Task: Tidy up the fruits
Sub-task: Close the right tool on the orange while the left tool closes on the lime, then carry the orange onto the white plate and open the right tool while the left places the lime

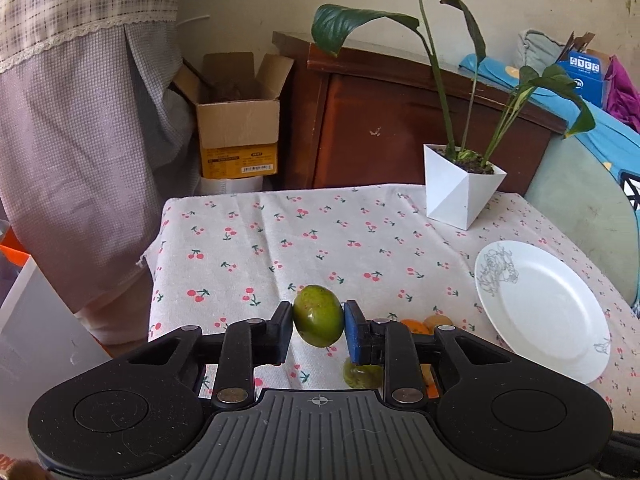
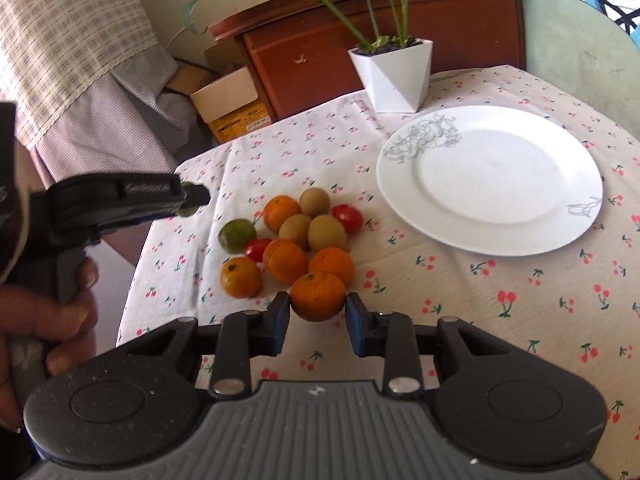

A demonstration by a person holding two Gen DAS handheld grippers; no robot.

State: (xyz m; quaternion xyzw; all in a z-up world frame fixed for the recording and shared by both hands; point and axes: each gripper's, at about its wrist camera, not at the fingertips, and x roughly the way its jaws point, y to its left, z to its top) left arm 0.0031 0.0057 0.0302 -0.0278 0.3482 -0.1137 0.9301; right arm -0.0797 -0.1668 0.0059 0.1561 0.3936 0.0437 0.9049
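A: Where's the glossy green oval fruit (image 1: pixel 319 316)?
B: Clamped in the left gripper (image 1: pixel 318 330), lifted above the cherry-print tablecloth (image 1: pixel 280 248).
A: And the right gripper (image 2: pixel 318 322)?
B: Pinching a round orange tangerine (image 2: pixel 317 297) beside the fruit pile, near the white plate (image 2: pixel 490 178).

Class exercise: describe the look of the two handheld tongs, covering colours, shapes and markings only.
Both tongs, left and right, match: a ribbed grey centre panel with a small crosshair mark, two round black discs beside it, black link arms with silver pins, and flat pads, one blue-faced. The right view shows the left tool's black pistol handle.
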